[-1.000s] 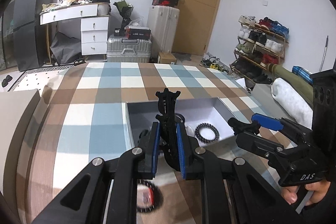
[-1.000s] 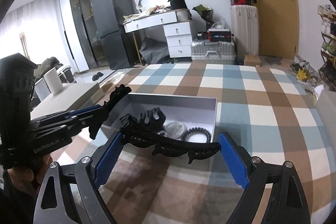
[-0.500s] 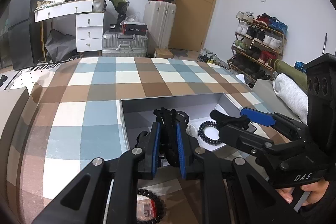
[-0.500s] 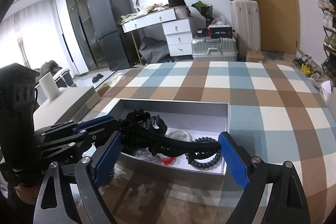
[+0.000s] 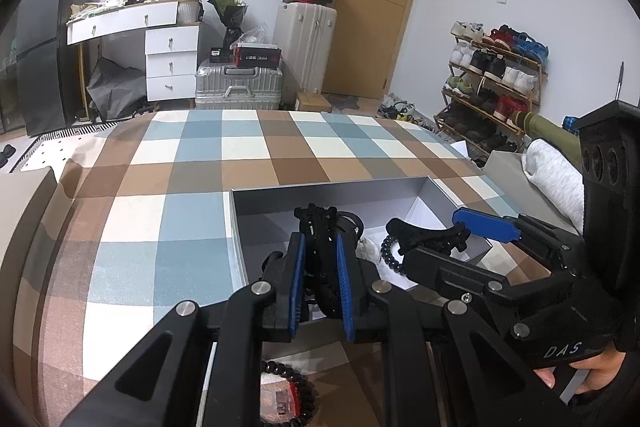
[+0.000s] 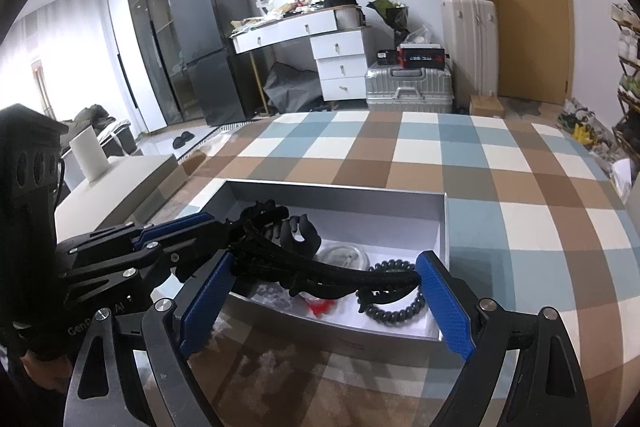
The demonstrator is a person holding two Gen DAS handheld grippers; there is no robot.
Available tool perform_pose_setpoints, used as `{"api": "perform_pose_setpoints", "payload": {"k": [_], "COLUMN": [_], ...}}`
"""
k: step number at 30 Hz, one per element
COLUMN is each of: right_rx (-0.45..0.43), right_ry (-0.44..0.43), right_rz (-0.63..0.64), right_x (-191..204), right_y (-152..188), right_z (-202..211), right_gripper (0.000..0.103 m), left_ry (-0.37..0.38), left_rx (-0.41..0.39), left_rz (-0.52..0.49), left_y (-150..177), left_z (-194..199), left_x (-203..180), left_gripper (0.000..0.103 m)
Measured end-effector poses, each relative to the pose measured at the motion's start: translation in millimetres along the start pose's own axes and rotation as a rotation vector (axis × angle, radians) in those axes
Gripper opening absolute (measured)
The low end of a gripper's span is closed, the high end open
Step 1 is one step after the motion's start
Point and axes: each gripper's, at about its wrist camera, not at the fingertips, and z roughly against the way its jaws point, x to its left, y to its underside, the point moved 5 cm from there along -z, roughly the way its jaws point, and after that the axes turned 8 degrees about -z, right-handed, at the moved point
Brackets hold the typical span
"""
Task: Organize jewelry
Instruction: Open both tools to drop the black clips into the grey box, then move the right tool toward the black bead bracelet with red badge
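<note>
Left gripper: pads nearly together, clamped, pointing forward and down.
Right gripper: pads wide apart, each touching something black spanning them, angled down.
Right hand: fingers curled under the handle.

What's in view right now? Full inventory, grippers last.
box: 1, grey, open, on the checked cloth
checked cloth: 1, blue, brown and white, under the box
claw clip: 1, black, lying in the box
beaded bracelet: 1, black, in the box, right end
clear round piece: 1, in the box, mid
red item: 1, small, in the box; too hidden to name
second bracelet: 1, black, on the cloth outside the box
suitcases: 2, silver and white, by the far wall
left gripper: shut on a small black clip, over the box
right gripper: spread wide, gripping a long black clip end to end
</note>
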Motion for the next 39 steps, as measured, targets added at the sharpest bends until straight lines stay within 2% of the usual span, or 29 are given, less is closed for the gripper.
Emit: {"api": "perform_pose_setpoints", "payload": {"k": [3, 15, 17, 19, 23, 27, 28, 29, 33, 36, 39], "right_rx": [0.005, -0.012, -0.015, -0.021, -0.025, -0.042, -0.047, -0.047, -0.039, -0.029, -0.01], "right_ry": [0.002, -0.021, -0.019, -0.012, -0.004, 0.002, 0.007, 0.008, 0.012, -0.007, -0.032], "right_rz": [0.009, -0.014, -0.015, -0.011, 0.002, 0.012, 0.013, 0.012, 0.004, -0.017, -0.043], "right_x": [0.4, -1.4, -1.3, -1.4, -2.0, -3.0, -3.8, -4.6, -7.9, -9.6, -8.9], "right_y": [0.7, 2.5, 3.1, 4.4, 5.3, 5.3, 5.5, 5.4, 6.6, 9.3, 11.2], "right_z": [-2.4, 3.8, 7.2, 11.9, 19.2, 28.4, 30.4, 31.1, 33.2, 35.1, 36.7], "right_gripper": [0.092, 0.092, 0.092, 0.092, 0.093, 0.099, 0.101, 0.102, 0.103, 0.103, 0.103], "left_ry": [-0.024, -0.014, -0.009, 0.012, 0.039, 0.041, 0.034, 0.018, -0.043, -0.096, -0.111], "left_rx": [-0.001, -0.012, -0.01, -0.009, -0.027, -0.019, -0.014, -0.009, -0.006, 0.02, 0.034], "left_rz": [-0.008, 0.016, 0.017, 0.03, 0.058, 0.072, 0.071, 0.066, 0.03, 0.023, 0.032], "left_y": [-1.3, 2.0, 2.2, 2.7, 1.5, 2.3, 3.4, 5.2, 12.4, 20.1, 25.0], "left_z": [-2.5, -2.3, -1.5, 0.1, 8.7, 17.9, 19.5, 22.7, 31.1, 34.9, 38.4], "left_x": [-0.1, 3.1, 2.4, 1.6, -0.4, -0.5, -0.9, -1.4, -0.3, 4.1, 9.5], "left_gripper": [0.011, 0.013, 0.022, 0.047, 0.056, 0.069, 0.077, 0.08, 0.085, 0.099, 0.101]}}
